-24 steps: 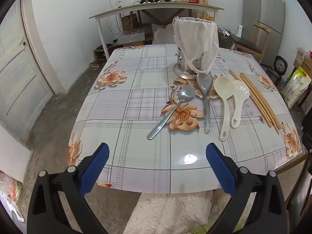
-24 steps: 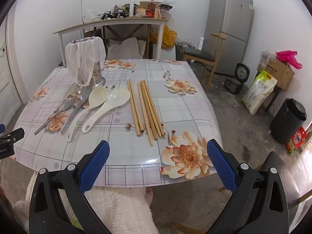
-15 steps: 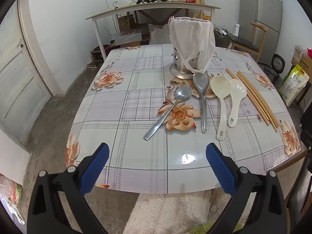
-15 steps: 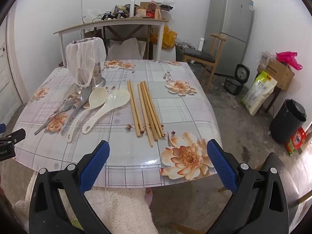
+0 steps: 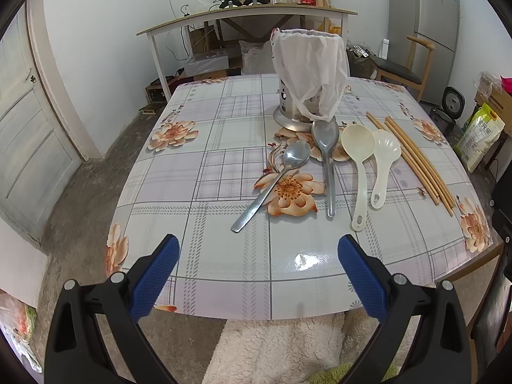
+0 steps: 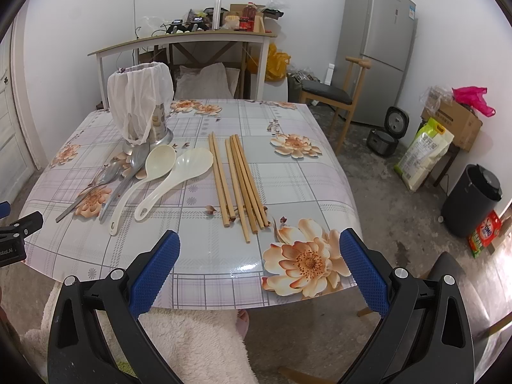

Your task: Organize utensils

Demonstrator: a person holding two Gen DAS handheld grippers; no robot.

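1. A table (image 5: 224, 272) covered in a checked cloth with orange flowers fills both views.
2. The left gripper (image 5: 258, 246) hangs over the table's near edge, tilted downward. Its blue-padded jaws are spread wide with nothing between them.
3. The right gripper (image 6: 260, 241) hangs over the near right corner of the table, also tilted down. Its jaws are spread wide too and hold nothing.
4. A metal holder (image 5: 292, 118) stands upright towards the far side of the table, with a white bag (image 5: 308, 70) draped over its top.
5. Two metal spoons lie in front of the holder: a small spoon (image 5: 272, 185) slanting to the left, and a big spoon (image 5: 326, 156) lying almost straight, its bowl just beside the holder's base.
6. To their right lie a cream ladle (image 5: 360, 166) and a white scoop (image 5: 382, 166), side by side with bowls touching.
7. Further right, a bundle of wooden chopsticks (image 6: 238, 179) lies flat, roughly parallel, handles pointing towards the near edge.
8. Neither gripper touches any utensil.
9. Behind the table stand a cluttered desk (image 6: 192, 36), a chair (image 6: 332, 92) and a grey fridge (image 6: 374, 48).
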